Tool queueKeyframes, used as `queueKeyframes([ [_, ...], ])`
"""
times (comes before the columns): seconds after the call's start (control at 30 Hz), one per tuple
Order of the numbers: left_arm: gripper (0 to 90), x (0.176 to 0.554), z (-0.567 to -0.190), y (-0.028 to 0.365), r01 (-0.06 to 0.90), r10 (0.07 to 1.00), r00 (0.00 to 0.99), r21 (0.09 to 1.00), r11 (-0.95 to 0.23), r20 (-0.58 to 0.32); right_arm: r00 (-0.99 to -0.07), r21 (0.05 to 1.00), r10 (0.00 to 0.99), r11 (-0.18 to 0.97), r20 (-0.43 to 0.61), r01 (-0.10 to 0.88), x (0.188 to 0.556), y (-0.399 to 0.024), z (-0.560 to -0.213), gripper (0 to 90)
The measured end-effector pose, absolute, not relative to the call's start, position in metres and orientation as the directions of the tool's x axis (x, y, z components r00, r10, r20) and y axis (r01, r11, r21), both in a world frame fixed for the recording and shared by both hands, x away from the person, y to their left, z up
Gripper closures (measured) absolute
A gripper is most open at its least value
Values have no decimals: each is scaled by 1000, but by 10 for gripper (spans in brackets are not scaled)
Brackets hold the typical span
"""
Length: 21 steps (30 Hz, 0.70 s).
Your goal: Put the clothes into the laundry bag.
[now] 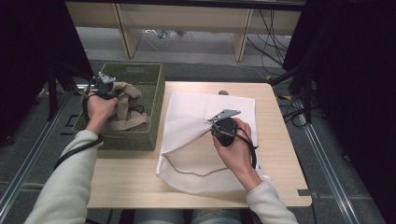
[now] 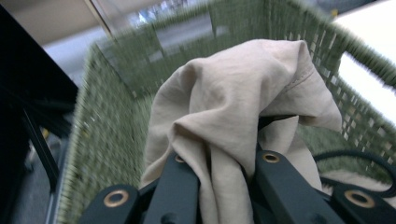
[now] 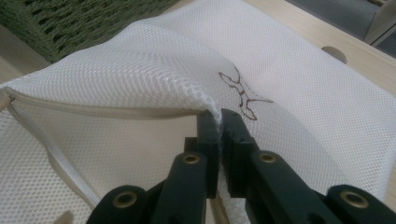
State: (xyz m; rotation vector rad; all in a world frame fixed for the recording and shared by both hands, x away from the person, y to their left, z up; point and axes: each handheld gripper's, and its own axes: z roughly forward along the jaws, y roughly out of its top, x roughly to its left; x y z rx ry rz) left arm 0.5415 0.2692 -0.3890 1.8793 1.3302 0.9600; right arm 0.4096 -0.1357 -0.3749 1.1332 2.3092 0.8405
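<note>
Beige garment point(image 2: 243, 107) is clamped in your left gripper point(image 2: 224, 163), directly ahead, within the green woven basket point(image 1: 156, 100). Your right gripper point(image 3: 219, 126), pinched on the white mesh laundry bag point(image 3: 299, 93), holds its mouth raised. Remaining: load garment, zip.

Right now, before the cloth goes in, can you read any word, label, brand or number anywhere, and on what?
None readable.
mesh laundry bag: a small dark stitched mark, a figure rather than letters.
green woven basket: a pale patch on its far inner wall, too blurred to read.
beige cloth: no print.
</note>
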Motion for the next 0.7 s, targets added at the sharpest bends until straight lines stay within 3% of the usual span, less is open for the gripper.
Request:
queueKeyframes([
  [0.4,835,504,-349,264,231,938,213,918,-321,275,-578,689,806,492,-128,533,410,-137,-375,880],
  [0.7,834,480,-326,259,113,934,213,942,-316,288,-574,695,808,490,-136,526,410,-137,-375,879],
])
